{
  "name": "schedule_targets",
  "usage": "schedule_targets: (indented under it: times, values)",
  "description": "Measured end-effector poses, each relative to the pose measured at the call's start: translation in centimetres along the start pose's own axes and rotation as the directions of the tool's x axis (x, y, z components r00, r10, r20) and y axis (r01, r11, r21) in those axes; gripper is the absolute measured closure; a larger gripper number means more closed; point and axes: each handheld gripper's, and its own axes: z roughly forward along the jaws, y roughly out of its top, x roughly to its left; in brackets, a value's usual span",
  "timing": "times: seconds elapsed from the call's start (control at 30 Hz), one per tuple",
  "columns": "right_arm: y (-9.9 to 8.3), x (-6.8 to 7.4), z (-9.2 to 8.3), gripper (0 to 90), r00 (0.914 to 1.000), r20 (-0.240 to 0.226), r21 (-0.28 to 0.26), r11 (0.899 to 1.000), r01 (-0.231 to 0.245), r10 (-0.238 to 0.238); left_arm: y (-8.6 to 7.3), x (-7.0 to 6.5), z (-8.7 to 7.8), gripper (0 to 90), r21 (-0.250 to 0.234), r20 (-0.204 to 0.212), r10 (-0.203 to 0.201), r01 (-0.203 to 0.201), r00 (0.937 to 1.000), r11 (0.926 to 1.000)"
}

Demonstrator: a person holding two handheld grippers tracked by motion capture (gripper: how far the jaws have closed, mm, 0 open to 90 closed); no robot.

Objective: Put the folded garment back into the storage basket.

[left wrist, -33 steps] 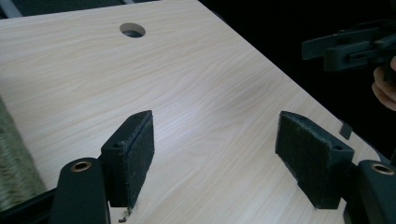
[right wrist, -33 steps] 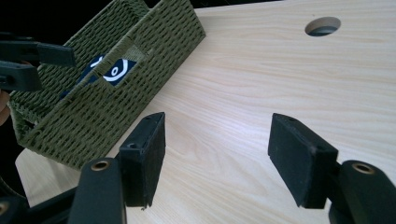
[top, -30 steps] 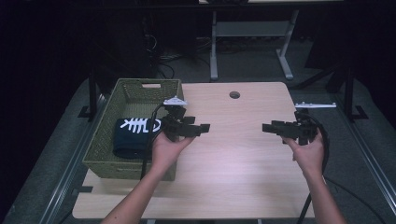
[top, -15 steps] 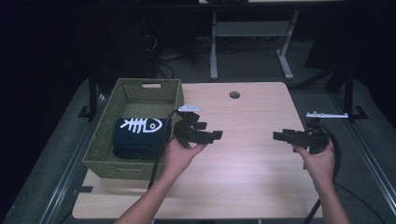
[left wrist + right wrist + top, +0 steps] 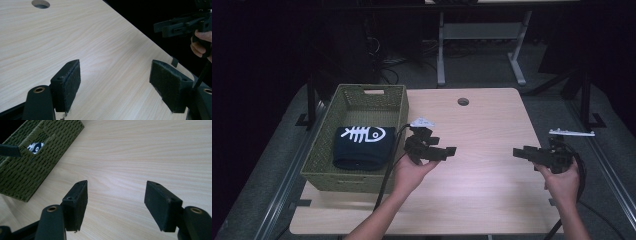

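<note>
Both hands draw back from the green woven basket at the counter's left edge, where a folded dark garment with a white fish-skeleton print now lies inside, toward the near end. A second ago the left gripper hovered right at the basket's rim, close to the garment; it has since slid toward the person and out over bare wood, just beside the basket's right wall. The right gripper has likewise dropped back and outward, to the counter's right edge, well apart from the basket.

In each gripper view the padded jaws stand wide apart with nothing between them, only pale woodgrain beneath. From the right gripper view, the basket's wall shows the fish print through its handle slot; from the left gripper view, the other hand and its gripper hang beyond the counter's edge.

Judging by the empty jaws and the retreat, the garment looks delivered and the packing step appears finished, with nothing else lying on the counter to fetch.
</note>
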Motion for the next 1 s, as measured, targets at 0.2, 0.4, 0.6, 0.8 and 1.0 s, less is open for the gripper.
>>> schedule_targets:
  times: [0.2, 0.4, 0.6, 0.8, 1.0]
  values:
    - [-1.2, -0.8, -0.3, 34.3, 0.9996, 0.027, 0.008, 1.000, -0.006, 0.006, -1.0, -0.4, 1.0, 24.0, 0.022, 0.025, -0.004, 0.003, 0.9997, 0.9998]
    - [-2.0, -1.3, -0.5, 34.0, 0.9990, 0.042, 0.008, 1.000, -0.014, 0.013, -2.1, -0.5, 1.8, 24.1, 0.037, 0.040, 0.000, -0.001, 0.9992, 0.9993]
    - [-3.0, -1.7, -0.9, 33.4, 0.9976, 0.068, 0.007, 1.000, -0.016, 0.015, -3.3, -0.8, 2.2, 24.9, 0.040, 0.047, 0.015, -0.017, 0.9988, 0.9991]
    - [-4.0, -2.0, -0.8, 33.0, 0.9963, 0.084, 0.001, 1.000, -0.015, 0.015, -4.7, -0.9, 2.5, 24.6, 0.044, 0.069, 0.014, -0.017, 0.9975, 0.9989]
    - [-5.5, -1.4, -0.8, 32.1, 0.9942, 0.107, 0.006, 1.000, 0.009, -0.010, -6.4, -1.3, 1.8, 24.5, 0.037, 0.074, 0.047, -0.050, 0.9961, 0.9980]
